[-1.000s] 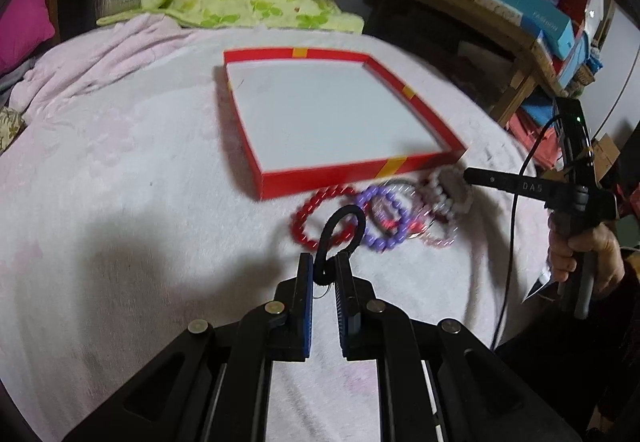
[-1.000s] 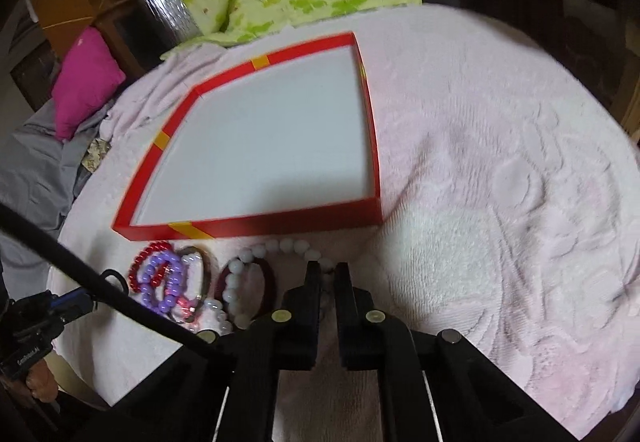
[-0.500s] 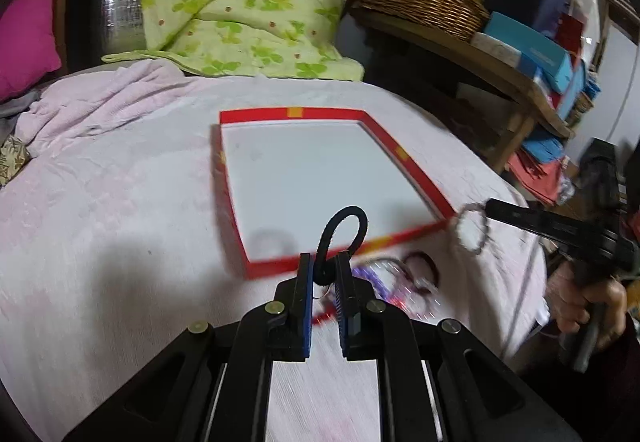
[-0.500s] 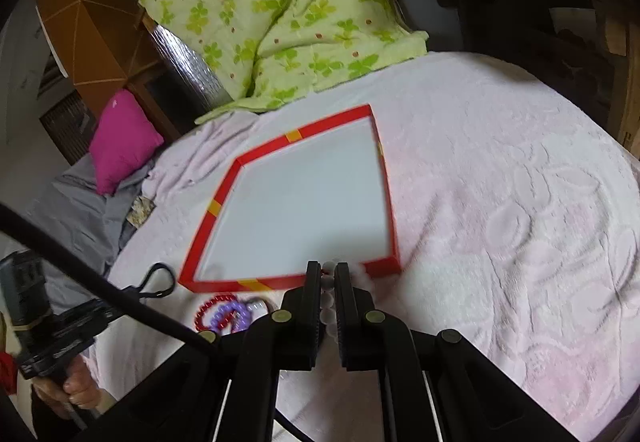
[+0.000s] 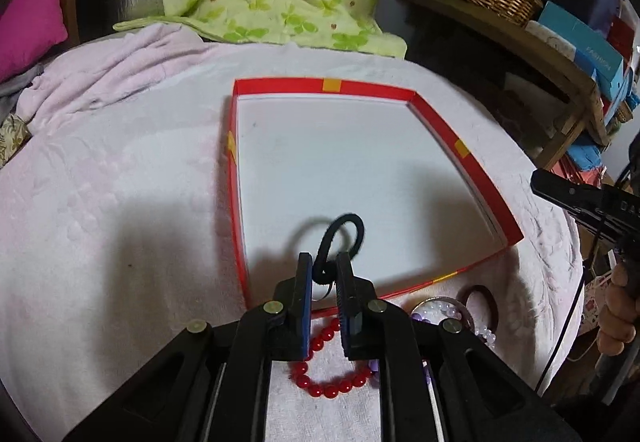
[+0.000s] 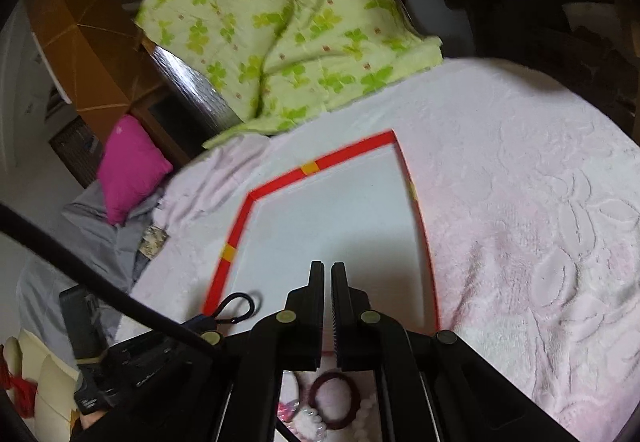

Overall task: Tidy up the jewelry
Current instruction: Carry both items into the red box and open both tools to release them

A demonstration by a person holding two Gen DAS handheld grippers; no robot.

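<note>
A thin black elastic loop [image 5: 347,232] is being pinched by the left gripper [image 5: 325,268] over the shallow red-walled box [image 5: 472,162]. The right gripper [image 6: 323,274], angled downward, is being held closed, nothing visible between its fingers.

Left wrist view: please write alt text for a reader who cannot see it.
The left tool is shut on a black hair tie, holding its loop over the white floor of a shallow red tray on a pale pink blanket. Below the tray's near edge lie a red bead bracelet and other bracelets, and the right tool enters from the right.
</note>
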